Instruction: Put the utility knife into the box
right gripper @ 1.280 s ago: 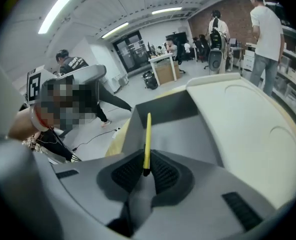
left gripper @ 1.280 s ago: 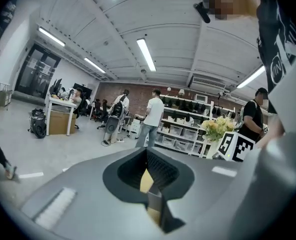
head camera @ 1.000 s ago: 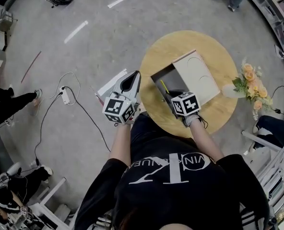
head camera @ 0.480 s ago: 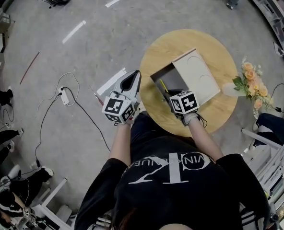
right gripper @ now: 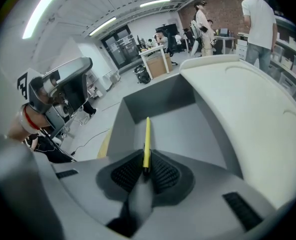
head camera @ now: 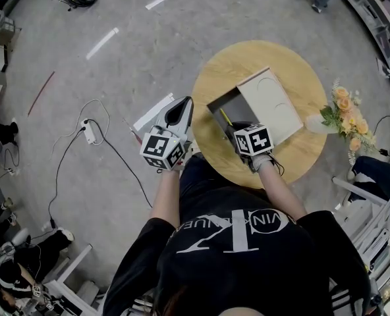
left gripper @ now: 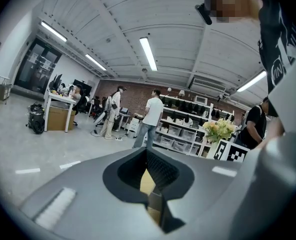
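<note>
A slim yellow utility knife point(right gripper: 147, 143) is pinched between the pads of my right gripper point(right gripper: 145, 170), which is shut on its rear end. The blade end points out over the grey inside of the open box point(right gripper: 188, 126). In the head view the knife point(head camera: 224, 118) shows at the box's near left corner, in front of my right gripper point(head camera: 232, 130). The box point(head camera: 226, 105) lies on a round wooden table point(head camera: 248, 58) with its pale lid point(head camera: 272, 106) swung open to the right. My left gripper point(head camera: 180, 111) hangs shut and empty beyond the table's left edge.
A vase of orange and peach flowers point(head camera: 342, 116) stands at the table's right edge. Cables and a power strip point(head camera: 86, 129) trail over the grey floor on the left. Shelving point(head camera: 386, 25) lines the right side, and people stand in the distance point(left gripper: 150, 115).
Neither gripper has visibly moved and the knife stays held over the box. A person's leg at the left edge has gone out of view.
</note>
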A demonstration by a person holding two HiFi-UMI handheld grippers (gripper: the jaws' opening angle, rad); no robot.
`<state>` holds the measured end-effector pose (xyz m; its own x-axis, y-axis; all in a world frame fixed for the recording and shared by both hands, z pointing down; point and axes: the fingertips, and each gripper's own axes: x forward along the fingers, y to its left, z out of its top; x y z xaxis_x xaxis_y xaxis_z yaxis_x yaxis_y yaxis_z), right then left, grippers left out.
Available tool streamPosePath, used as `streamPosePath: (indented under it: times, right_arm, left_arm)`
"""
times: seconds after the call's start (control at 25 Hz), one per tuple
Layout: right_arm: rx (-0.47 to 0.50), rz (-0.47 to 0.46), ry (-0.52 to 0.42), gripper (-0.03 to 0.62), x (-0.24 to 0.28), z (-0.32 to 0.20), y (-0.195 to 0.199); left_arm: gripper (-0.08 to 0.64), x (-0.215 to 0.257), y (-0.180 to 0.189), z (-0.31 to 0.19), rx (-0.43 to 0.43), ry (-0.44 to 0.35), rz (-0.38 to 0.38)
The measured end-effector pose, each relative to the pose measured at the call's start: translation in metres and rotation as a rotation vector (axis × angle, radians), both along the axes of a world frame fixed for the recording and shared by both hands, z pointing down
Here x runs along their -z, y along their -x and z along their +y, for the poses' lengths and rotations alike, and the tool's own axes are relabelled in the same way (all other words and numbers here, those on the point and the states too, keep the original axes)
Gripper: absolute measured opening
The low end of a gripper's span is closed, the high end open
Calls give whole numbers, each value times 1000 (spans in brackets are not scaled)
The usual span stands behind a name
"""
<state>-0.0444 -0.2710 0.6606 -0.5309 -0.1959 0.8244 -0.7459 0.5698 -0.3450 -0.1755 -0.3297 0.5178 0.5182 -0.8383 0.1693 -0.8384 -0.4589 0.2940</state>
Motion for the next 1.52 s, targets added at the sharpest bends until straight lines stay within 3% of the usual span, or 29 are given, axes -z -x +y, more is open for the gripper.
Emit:
streamPosePath:
  times: [1.04,1.52]
  right_arm:
    - [-132,48,-89,52,11,-18,-23]
    - [-177,-32,-127,52,37,-18,-24]
  left_arm:
    - [11,3,-7,6,-9,-7,6]
    - [11,9,-15,10,-18,-14,14]
